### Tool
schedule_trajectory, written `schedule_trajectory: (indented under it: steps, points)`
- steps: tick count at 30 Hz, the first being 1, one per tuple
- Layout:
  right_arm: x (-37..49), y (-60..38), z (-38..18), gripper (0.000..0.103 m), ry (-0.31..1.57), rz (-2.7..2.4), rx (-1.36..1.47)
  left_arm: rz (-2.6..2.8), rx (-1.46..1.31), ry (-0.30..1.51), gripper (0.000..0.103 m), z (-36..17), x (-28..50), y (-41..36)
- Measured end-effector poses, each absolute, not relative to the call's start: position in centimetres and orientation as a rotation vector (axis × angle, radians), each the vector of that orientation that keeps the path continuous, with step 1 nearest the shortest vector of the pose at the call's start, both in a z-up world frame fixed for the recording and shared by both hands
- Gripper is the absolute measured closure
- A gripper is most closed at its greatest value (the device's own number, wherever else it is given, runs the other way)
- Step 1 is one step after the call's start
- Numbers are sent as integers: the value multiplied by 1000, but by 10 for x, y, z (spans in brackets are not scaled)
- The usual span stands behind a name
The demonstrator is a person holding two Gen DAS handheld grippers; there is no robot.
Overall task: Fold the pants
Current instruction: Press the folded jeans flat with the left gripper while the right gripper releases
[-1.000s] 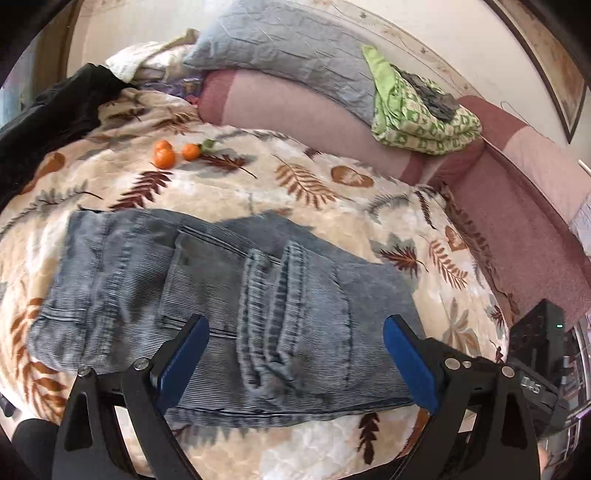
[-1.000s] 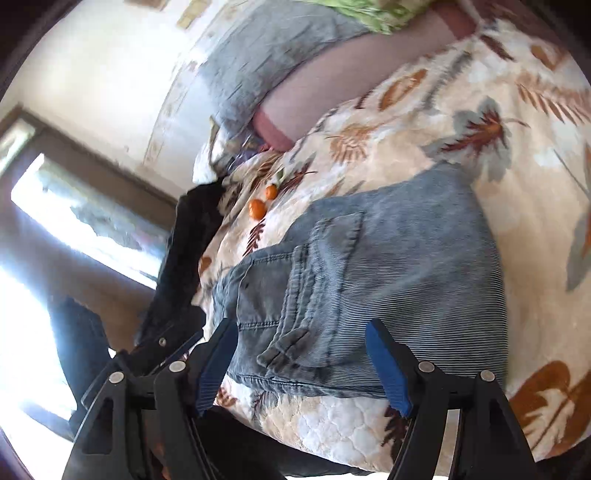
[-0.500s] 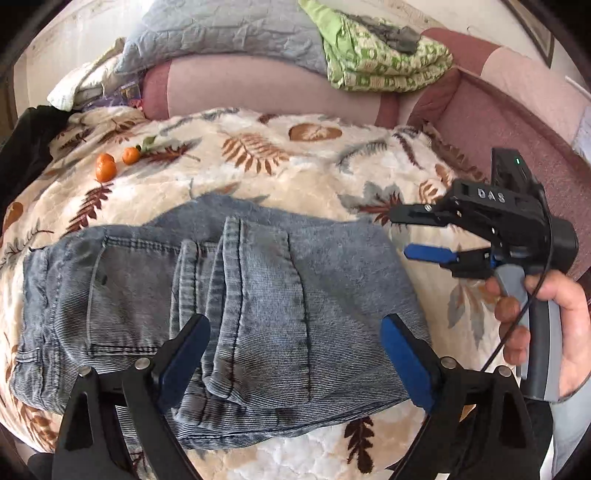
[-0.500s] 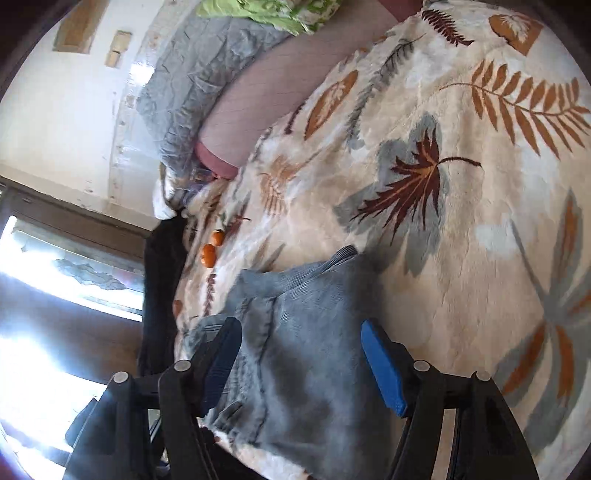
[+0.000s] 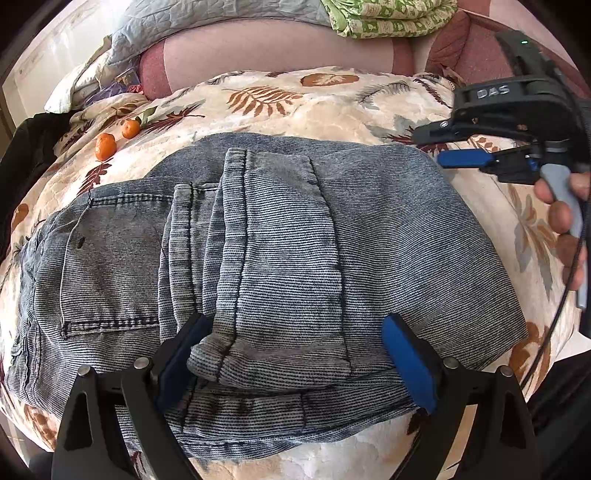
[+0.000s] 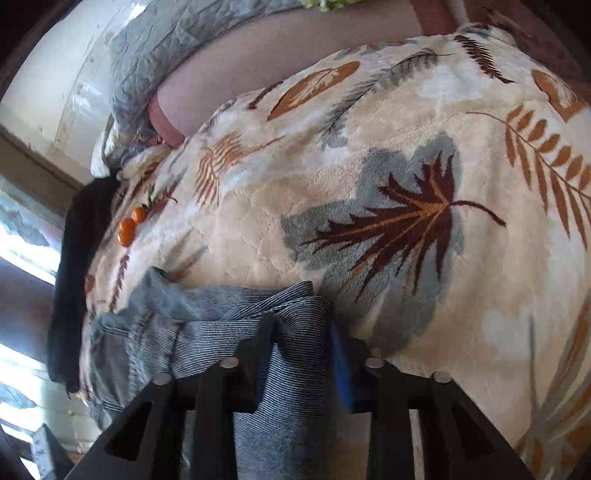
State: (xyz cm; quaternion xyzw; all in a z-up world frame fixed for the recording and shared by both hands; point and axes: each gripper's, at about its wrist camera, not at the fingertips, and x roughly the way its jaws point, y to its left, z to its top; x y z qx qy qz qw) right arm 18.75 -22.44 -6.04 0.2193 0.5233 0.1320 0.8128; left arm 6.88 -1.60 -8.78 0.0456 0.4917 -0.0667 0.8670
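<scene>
Folded grey-blue denim pants (image 5: 277,240) lie on a leaf-patterned blanket (image 5: 332,107). My left gripper (image 5: 295,354) is open, its blue pads on either side of the near hem fold, low over the cloth. My right gripper (image 6: 301,343) is shut on the pants' far right edge (image 6: 288,317); cloth bunches between its pads. In the left wrist view the right gripper (image 5: 469,147) shows at the right, held by a hand, its fingers close together at the pants' right edge.
Two small oranges (image 5: 105,146) lie on the blanket at the far left. A pink bolster (image 5: 277,48), grey pillow (image 5: 221,11) and green folded cloth (image 5: 388,18) line the back. A black garment (image 6: 74,277) lies at the left edge.
My right gripper has moved to the pants' right edge and closed on the cloth. My left gripper has come down closer over the near hem, still open.
</scene>
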Motion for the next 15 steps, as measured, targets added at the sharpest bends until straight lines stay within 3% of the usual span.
schedule_trajectory:
  steps: [5,9,10,11,14,15]
  points:
    - [124,-231,-36,60,1068,450,701,-154,75,1041,9,-86,77,-16]
    - [87,-225,-95,59,1242,440,790,-168,-41,993,9,-62,69,4]
    - [82,-232,-102,73,1207,429,823,-155,-51,970,9,-57,66,8]
    - [81,-238,-102,81,1208,423,868,-137,-44,963,9,-56,65,11]
    - [79,-235,-76,71,1148,448,840,-103,22,1100,8,-89,76,9]
    - [77,-231,-68,69,1128,469,822,-102,67,1071,6,-94,75,6]
